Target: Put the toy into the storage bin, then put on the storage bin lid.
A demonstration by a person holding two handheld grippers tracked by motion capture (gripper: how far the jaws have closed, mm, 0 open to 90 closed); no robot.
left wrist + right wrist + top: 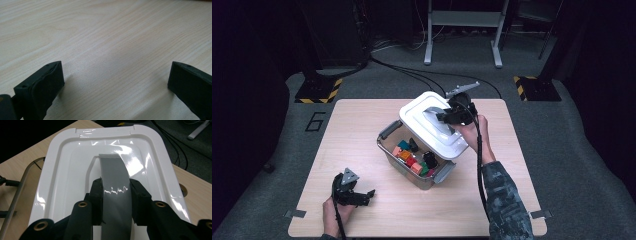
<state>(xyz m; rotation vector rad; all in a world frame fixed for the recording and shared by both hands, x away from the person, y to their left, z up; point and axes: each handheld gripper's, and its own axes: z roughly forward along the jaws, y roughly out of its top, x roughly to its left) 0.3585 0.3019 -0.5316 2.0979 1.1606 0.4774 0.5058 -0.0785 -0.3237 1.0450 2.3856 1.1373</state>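
A clear plastic bin (398, 161) with grey clip handles stands mid-table and holds several coloured blocks (412, 159). Its white lid (428, 129) hangs tilted over the bin's far right part. My right gripper (447, 115) is shut on the lid's grey handle (115, 192), whose strap passes between the two black fingers (97, 195) in the right gripper view. The lid (75, 170) spreads out beyond them. My left gripper (362, 196) rests near the table's front left, open. In the left gripper view its fingers (47, 82) stand wide apart over bare wood.
The light wooden table (362, 120) has free room to the left of and in front of the bin. Beyond the far edge lie black cables (412, 75), a metal stand (462, 30) and yellow-black striped floor plates (317, 92).
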